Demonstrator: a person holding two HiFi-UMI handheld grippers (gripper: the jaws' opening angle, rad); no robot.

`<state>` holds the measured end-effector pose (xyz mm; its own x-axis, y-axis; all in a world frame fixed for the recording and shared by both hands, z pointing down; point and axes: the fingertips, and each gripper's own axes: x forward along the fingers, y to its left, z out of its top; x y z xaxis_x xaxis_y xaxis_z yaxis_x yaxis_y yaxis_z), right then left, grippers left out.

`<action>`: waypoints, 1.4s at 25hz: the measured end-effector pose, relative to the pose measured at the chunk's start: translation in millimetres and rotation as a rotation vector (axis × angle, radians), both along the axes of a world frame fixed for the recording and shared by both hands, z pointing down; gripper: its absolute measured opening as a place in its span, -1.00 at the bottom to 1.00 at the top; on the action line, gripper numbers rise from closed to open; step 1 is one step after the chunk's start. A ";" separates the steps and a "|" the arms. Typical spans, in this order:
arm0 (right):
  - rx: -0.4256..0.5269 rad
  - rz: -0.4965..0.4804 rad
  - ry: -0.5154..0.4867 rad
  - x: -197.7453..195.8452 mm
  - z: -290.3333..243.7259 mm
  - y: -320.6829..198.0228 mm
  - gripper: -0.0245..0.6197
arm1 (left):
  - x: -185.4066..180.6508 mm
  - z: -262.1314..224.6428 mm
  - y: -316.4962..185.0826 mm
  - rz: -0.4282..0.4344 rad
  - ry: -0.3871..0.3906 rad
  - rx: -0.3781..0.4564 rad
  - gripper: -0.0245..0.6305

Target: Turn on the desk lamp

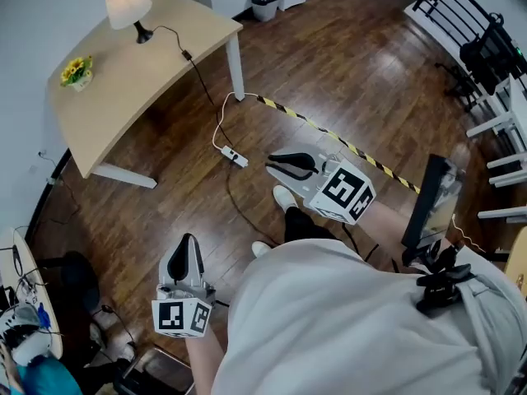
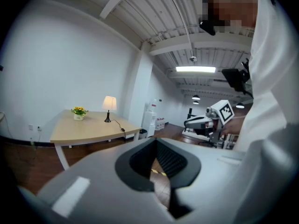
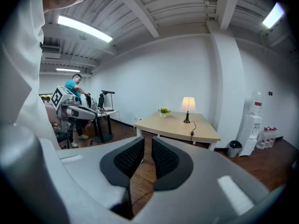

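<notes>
The desk lamp has a pale shade and a dark base and stands at the far corner of the light wood desk. Its black cord carries an inline switch near the desk's edge. The lamp shows far off in the left gripper view, and the lamp is equally distant in the right gripper view. My left gripper hangs low by my left side, jaws together, empty. My right gripper is held out over the floor toward the desk, with only a slit between its jaws and nothing in them. Both grippers are well short of the desk.
A small pot of yellow flowers sits on the desk's left end. The cord runs down to a power strip on the wood floor. Yellow-black tape crosses the floor. A bin and a water dispenser stand beyond the desk; a person is far left.
</notes>
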<state>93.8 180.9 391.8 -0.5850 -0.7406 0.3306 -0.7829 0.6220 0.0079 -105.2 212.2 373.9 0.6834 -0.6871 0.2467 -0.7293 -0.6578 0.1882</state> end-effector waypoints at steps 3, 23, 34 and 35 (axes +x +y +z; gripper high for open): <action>0.004 0.002 0.007 0.0 -5.9 8.7 -0.80 | 3.0 -1.4 7.4 0.013 -0.002 -0.005 -0.87; 0.006 0.007 0.035 -5.0 -21.4 9.9 -0.80 | 14.1 -1.6 2.2 0.061 0.001 -0.009 -0.87; 0.000 0.001 0.053 -15.8 -16.2 3.7 -0.80 | 4.2 3.0 -3.0 0.059 0.005 -0.012 -0.87; 0.000 0.000 0.055 -17.0 -16.2 3.1 -0.80 | 2.9 2.6 -3.8 0.058 0.005 -0.011 -0.87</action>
